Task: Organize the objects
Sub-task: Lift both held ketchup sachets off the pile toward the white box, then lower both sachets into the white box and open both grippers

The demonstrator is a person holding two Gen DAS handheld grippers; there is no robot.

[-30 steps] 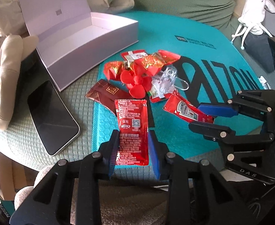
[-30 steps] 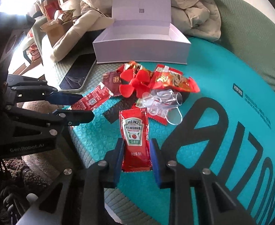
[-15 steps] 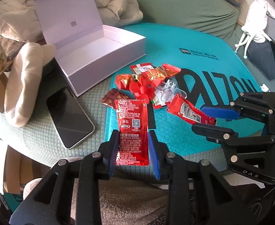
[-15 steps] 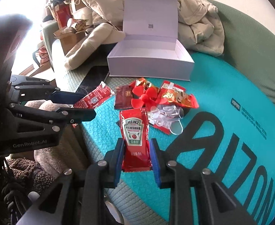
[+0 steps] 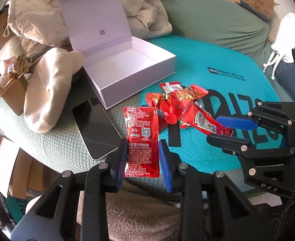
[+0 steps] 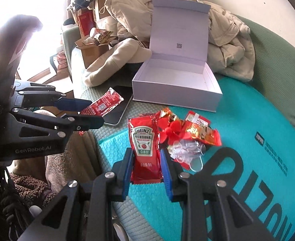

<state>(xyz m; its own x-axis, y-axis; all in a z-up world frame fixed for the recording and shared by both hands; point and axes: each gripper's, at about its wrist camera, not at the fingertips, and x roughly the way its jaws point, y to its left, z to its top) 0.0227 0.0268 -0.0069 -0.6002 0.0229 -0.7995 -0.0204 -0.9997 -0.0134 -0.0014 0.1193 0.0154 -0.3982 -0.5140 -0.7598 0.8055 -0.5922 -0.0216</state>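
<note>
1. The left gripper [image 5: 142, 156] pinches a flat red Heinz ketchup sachet, back side up [image 5: 142, 138], lifted clear, likely for carrying.
2. The right gripper [image 6: 146, 164] pinches a second red Heinz sachet, label up [image 6: 144, 152].
3. The open white cardboard box [image 5: 127, 68], lid up, sits far left, seemingly their destination.
4. More red packets [image 5: 179, 94] lie heaped on the teal mat [image 5: 227, 64], just right of the box.

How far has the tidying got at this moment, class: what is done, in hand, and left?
Done: nothing packed; the white box stands open and looks empty. In hand: the left gripper grips one Heinz ketchup packet, and the right gripper grips another ketchup packet, both lifted. Left: the red snack wrappers, the red flower and the clear plastic piece lie on the teal mat.
</note>
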